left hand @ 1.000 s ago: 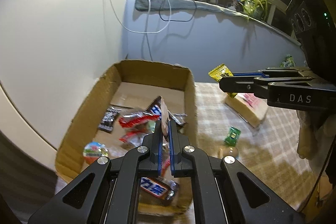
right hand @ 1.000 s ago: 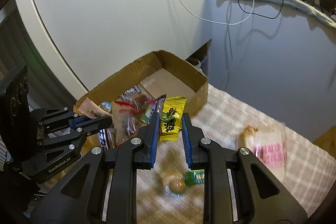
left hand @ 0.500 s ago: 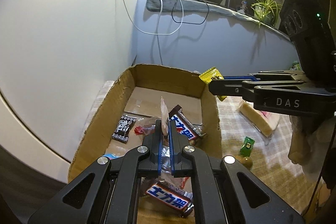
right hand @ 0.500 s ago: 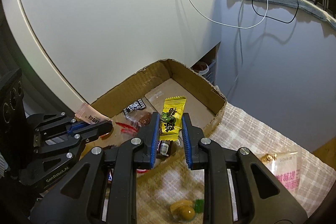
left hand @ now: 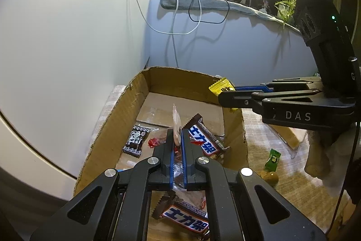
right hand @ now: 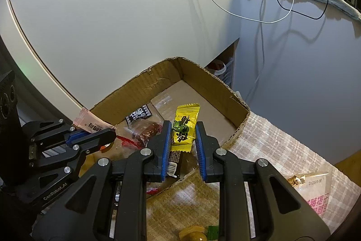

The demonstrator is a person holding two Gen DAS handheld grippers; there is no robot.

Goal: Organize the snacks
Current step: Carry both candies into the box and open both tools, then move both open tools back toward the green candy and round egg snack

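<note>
An open cardboard box [left hand: 126, 114] [right hand: 225, 92] holds several snacks: two brown chocolate bars [left hand: 205, 139], a black sachet [left hand: 135, 141] [right hand: 138, 114] and a red-filled clear bag [right hand: 146, 130]. My left gripper [left hand: 177, 139] is shut on a thin pink-white sachet [left hand: 176, 119] [right hand: 92, 122], held over the box. My right gripper [right hand: 181, 134] is shut on a yellow candy packet [right hand: 183, 125] [left hand: 222, 87], held above the box's near right wall.
On the checked cloth right of the box lie a green candy [left hand: 274, 156], a round yellow sweet [left hand: 269, 176] [right hand: 194, 233] and a clear bag with pink print [right hand: 313, 193]. A white wall stands left of the box, a grey wall behind, with hanging cables [left hand: 180, 15].
Both grippers have moved toward and over the box with their packets still held. The yellow packet has gone from over the cloth to above the box's right wall.
</note>
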